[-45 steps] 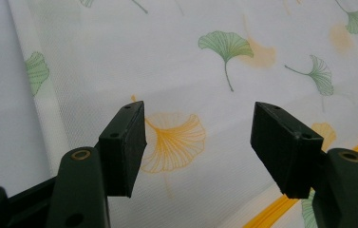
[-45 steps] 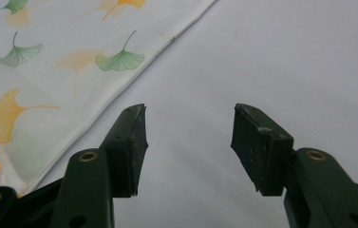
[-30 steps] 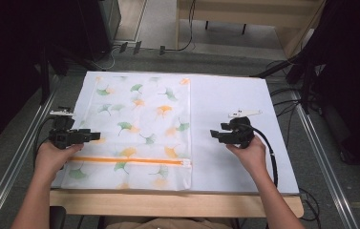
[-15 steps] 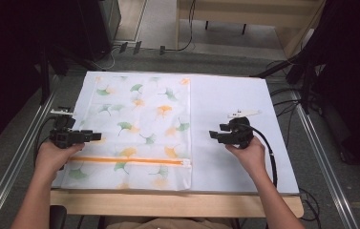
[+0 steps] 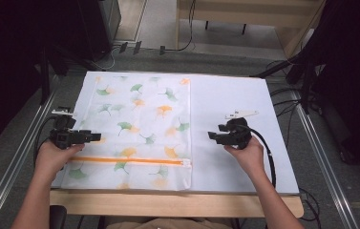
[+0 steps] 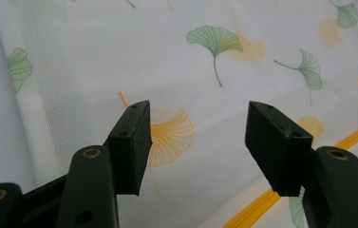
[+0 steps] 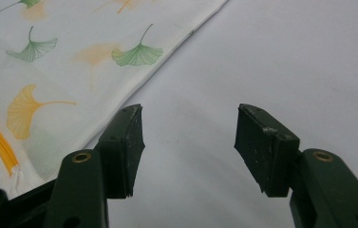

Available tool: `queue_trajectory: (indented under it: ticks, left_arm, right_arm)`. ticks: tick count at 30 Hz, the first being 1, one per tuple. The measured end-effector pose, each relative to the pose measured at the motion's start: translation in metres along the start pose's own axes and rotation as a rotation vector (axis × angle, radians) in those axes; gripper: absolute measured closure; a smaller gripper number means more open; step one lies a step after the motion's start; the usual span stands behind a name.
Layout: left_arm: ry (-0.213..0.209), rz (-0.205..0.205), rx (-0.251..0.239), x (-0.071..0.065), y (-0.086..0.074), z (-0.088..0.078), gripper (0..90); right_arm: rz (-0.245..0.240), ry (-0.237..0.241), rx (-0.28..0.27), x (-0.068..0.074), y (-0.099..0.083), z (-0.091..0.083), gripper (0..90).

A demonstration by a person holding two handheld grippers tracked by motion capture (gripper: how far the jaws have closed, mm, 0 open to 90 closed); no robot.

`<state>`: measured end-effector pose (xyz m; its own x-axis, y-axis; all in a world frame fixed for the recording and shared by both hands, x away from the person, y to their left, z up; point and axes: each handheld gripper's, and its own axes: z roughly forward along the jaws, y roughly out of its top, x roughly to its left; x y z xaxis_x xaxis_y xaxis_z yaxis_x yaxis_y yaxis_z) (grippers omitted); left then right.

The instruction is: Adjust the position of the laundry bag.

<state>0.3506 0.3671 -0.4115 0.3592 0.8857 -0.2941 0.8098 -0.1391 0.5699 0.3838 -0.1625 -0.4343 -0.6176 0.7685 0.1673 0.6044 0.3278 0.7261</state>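
White table cover (image 5: pixel 244 119) under leaf-print mesh bag (image 5: pixel 139 124), centre-left of frame. Left gripper (image 5: pixel 94 137) has crept slightly right over bag edge; right gripper (image 5: pixel 214 136) unchanged, lower right. Both jaws spread, empty. Approach probably just beginning.

One white mesh bag printed with green and orange ginkgo leaves (image 5: pixel 139 129), bearing one orange zipper (image 5: pixel 134 161), lies on one white-topped wooden bench (image 5: pixel 235 95), where two hands hold two black two-jaw grippers.

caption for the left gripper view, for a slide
Open left gripper poised above a ginkgo-print mesh bag, its orange zipper at lower right.
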Motion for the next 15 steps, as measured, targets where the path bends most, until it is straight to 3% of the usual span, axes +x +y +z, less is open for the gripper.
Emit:
queue_trajectory:
  ticks: [10, 15]
  left_arm:
    - [0.009, -0.011, -0.018, 0.002, -0.002, -0.003, 41.5]
    - [0.033, -0.029, -0.021, 0.008, -0.011, -0.011, 41.5]
  right_arm:
    - [0.002, 0.005, 0.015, 0.001, 0.000, 0.003, 45.3]
    - [0.001, 0.036, 0.028, 0.006, 0.006, 0.012, 48.5]
